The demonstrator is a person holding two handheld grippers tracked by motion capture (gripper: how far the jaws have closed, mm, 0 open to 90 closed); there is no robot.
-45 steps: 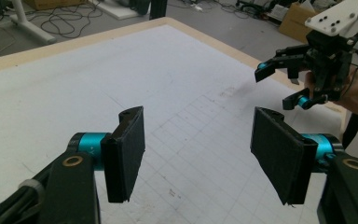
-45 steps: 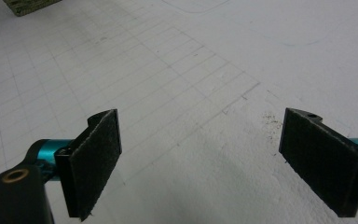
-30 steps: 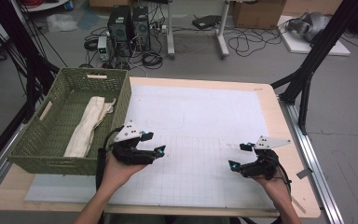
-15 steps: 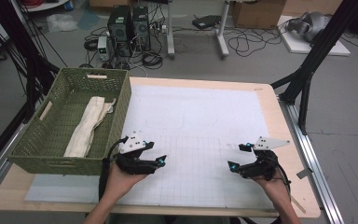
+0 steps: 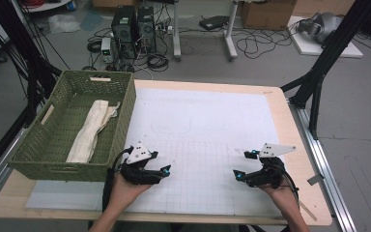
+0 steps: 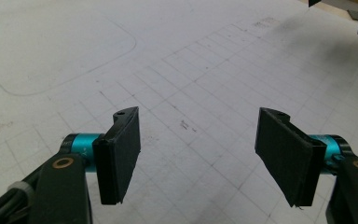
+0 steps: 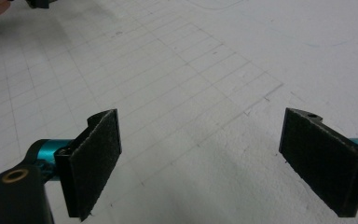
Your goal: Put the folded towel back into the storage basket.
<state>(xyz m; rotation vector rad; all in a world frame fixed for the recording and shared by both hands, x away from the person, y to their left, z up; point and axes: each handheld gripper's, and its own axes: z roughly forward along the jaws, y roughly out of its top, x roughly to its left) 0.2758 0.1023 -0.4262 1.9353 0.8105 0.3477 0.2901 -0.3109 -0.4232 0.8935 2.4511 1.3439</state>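
Cloth (image 5: 92, 129), a pale folded strip, lies lengthwise in the green basket (image 5: 34, 145), ahead and to the outer side of the left gripper (image 5: 165, 170), with the basket's near wall standing between them. That gripper hovers low over the white gridded mat (image 5: 203, 125), jaws spread wide and holding nothing. The right gripper (image 5: 241, 164) sits well apart from it across the mat, also spread and empty. As I see it, the risk lies in the reach: going straight for the cloth could knock the jaws into the woven wall and shove the basket. A shallow pinch might lift one layer, so the cloth unfolds and drags over the rim.
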